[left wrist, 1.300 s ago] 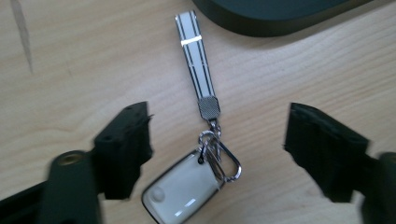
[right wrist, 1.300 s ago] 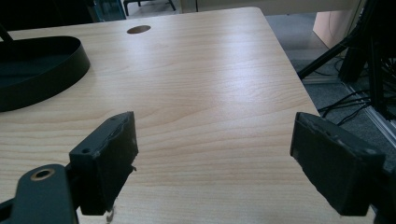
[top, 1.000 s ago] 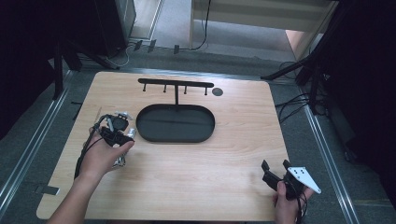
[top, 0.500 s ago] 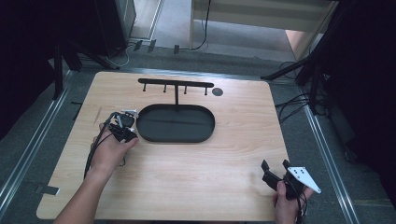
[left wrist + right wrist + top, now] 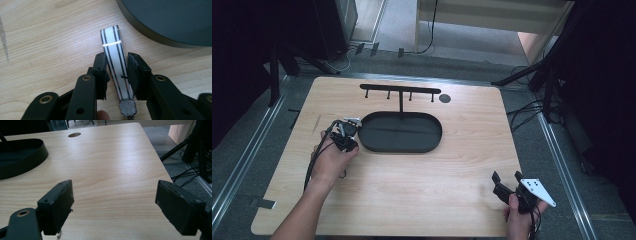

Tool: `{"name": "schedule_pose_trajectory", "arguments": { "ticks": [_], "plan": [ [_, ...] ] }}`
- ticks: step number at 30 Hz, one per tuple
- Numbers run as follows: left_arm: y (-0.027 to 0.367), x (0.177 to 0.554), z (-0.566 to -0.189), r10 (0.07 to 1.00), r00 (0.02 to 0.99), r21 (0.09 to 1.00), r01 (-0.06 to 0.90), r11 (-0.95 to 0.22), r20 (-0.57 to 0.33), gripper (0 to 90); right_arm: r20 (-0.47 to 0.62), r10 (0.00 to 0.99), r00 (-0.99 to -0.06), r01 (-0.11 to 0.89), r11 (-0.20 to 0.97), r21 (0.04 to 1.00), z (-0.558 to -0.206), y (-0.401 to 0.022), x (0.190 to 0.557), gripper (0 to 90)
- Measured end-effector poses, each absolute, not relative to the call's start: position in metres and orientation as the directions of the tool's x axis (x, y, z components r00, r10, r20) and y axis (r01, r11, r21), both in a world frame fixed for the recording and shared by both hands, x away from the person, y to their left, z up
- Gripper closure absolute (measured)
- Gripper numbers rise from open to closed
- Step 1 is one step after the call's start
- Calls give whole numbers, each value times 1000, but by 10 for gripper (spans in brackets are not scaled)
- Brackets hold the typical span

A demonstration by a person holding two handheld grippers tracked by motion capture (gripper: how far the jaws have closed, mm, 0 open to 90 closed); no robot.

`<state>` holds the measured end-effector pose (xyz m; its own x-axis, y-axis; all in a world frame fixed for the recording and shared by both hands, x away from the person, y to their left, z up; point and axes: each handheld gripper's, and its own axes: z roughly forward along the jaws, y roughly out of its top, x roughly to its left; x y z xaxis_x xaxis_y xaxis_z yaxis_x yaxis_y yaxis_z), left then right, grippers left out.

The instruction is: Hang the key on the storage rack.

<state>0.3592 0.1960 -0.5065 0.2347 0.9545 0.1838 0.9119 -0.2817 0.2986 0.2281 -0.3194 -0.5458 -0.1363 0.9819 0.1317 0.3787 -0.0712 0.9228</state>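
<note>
Beside the black oval tray (image 5: 402, 145), the left hand-held gripper (image 5: 116, 68) clamps a white, black-striped strap (image 5: 113, 53); the right hand-held gripper (image 5: 113, 205) gapes wide, empty.

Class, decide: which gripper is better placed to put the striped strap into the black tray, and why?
Left. The left gripper already clamps the striped strap beside the black tray; the right gripper sits open at the table's near corner.

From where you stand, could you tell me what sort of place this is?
Most likely a lab or workshop set up for recording, not a home. The wooden table stands on a bare grey floor, cables trail beside it, and dark stand legs surround it.
</note>
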Motion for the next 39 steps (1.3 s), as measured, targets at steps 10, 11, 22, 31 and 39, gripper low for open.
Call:
{"name": "schedule_pose_trajectory", "arguments": {
  "ticks": [10,11,22,31,39],
  "plan": [
    [208,353,-500,968,224,349,903,-250,113,763,140,981,-132,381,-80,921,-546,-320,228,150],
    [211,350,-496,970,216,375,895,-242,110,763,138,982,-132,381,-79,921,-546,-320,228,150],
    [232,329,-471,977,200,571,795,-203,70,898,135,982,-134,378,-75,923,-546,-320,228,150],
    [245,311,-447,977,209,719,674,-172,38,900,129,982,-135,376,-70,924,-546,-320,228,150],
    [243,302,-429,977,213,806,576,-139,17,900,130,982,-135,376,-70,924,-546,-320,228,150]
  ]
}}
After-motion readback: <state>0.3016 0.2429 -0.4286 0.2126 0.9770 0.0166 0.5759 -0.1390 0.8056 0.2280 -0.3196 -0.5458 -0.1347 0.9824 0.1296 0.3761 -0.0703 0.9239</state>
